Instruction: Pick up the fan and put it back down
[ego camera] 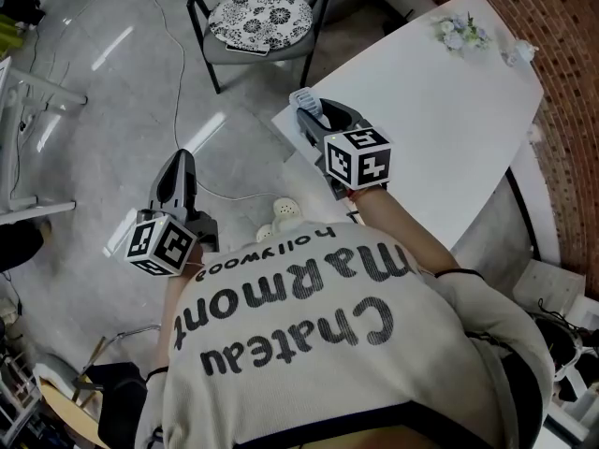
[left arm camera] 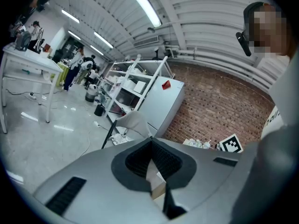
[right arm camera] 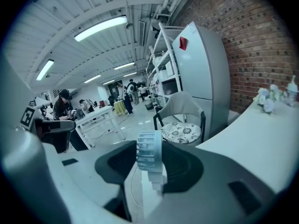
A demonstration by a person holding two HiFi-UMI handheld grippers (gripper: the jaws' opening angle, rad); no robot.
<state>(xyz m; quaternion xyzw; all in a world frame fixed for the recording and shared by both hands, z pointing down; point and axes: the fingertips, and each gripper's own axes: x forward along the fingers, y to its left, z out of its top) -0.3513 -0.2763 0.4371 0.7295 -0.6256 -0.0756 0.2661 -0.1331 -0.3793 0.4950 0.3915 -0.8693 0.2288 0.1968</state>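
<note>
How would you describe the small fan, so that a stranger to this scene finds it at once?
Start from the big white table and go to its left corner, where the right gripper hovers. The fan is the small pale thing clamped between its jaws; its round ribbed grille sets it apart from the dark grey gripper around it.

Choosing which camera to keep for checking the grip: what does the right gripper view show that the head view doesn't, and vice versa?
Right gripper view only: the right gripper with its pads pressing the fan, a white fridge, people at distant tables. Head view only: the person's printed shirt, the right gripper's marker cube. Both: the fan by the white table corner, the patterned-cushion chair, the flowers.
</note>
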